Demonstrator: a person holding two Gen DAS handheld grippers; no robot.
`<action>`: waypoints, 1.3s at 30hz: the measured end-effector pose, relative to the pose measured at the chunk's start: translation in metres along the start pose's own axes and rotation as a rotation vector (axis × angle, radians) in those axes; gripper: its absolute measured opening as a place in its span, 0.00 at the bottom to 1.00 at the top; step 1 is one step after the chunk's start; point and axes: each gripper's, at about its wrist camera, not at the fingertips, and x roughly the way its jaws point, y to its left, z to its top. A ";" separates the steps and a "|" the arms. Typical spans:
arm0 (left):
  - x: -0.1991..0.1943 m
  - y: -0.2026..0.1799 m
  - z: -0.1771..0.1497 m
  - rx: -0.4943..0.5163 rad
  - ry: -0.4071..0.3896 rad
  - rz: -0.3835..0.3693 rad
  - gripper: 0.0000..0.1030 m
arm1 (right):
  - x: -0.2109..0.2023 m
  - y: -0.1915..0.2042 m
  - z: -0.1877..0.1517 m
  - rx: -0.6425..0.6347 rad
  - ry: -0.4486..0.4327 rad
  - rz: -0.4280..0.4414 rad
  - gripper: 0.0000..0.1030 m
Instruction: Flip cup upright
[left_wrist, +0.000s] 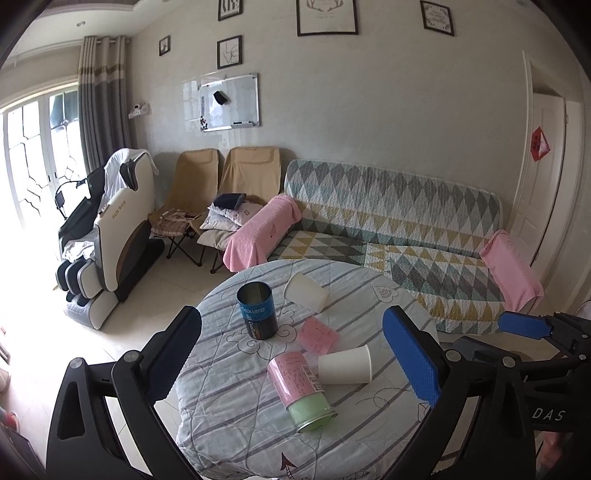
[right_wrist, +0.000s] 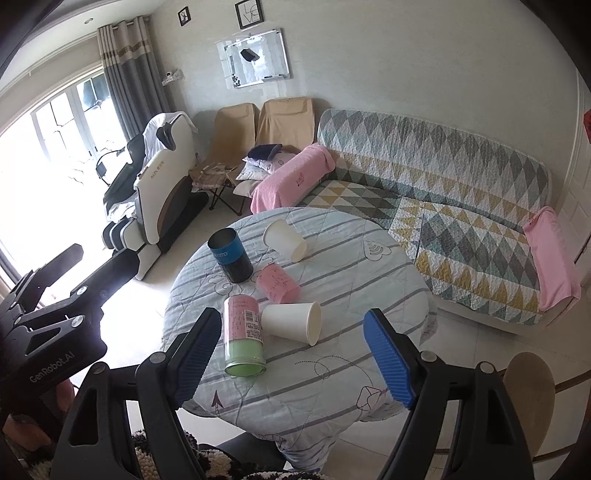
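Several cups lie on their sides on a round table (left_wrist: 369, 424) with a striped cloth. A pink-and-green tin cup (left_wrist: 301, 391) (right_wrist: 243, 338) lies nearest, mouth toward me. A white paper cup (left_wrist: 345, 365) (right_wrist: 291, 323) lies beside it, mouth to the right. A small pink cup (left_wrist: 318, 335) (right_wrist: 277, 282) lies behind them. Another white cup (left_wrist: 306, 291) (right_wrist: 285, 240) lies at the far side. A blue-and-black tin (left_wrist: 258, 310) (right_wrist: 231, 254) stands upright. My left gripper (left_wrist: 295, 354) is open and empty above the near cups. My right gripper (right_wrist: 291, 354) is open and empty, above the table's near part.
A quilted sofa (left_wrist: 406, 229) with pink towels stands behind the table. Two tan folding chairs (left_wrist: 221, 192) and a massage chair (left_wrist: 110, 236) are at the left. The right gripper's blue finger shows in the left wrist view (left_wrist: 524, 325). A wooden stool (right_wrist: 532, 387) sits at the lower right.
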 end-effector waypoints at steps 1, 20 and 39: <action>0.000 0.000 0.000 0.000 0.000 0.001 0.97 | 0.001 -0.001 0.001 0.002 0.002 0.000 0.79; 0.006 0.004 0.007 -0.010 -0.018 0.031 0.97 | 0.007 -0.005 0.008 0.018 0.017 -0.006 0.79; 0.008 0.004 0.006 -0.012 -0.016 0.049 0.97 | 0.009 -0.012 0.011 0.011 0.010 -0.007 0.79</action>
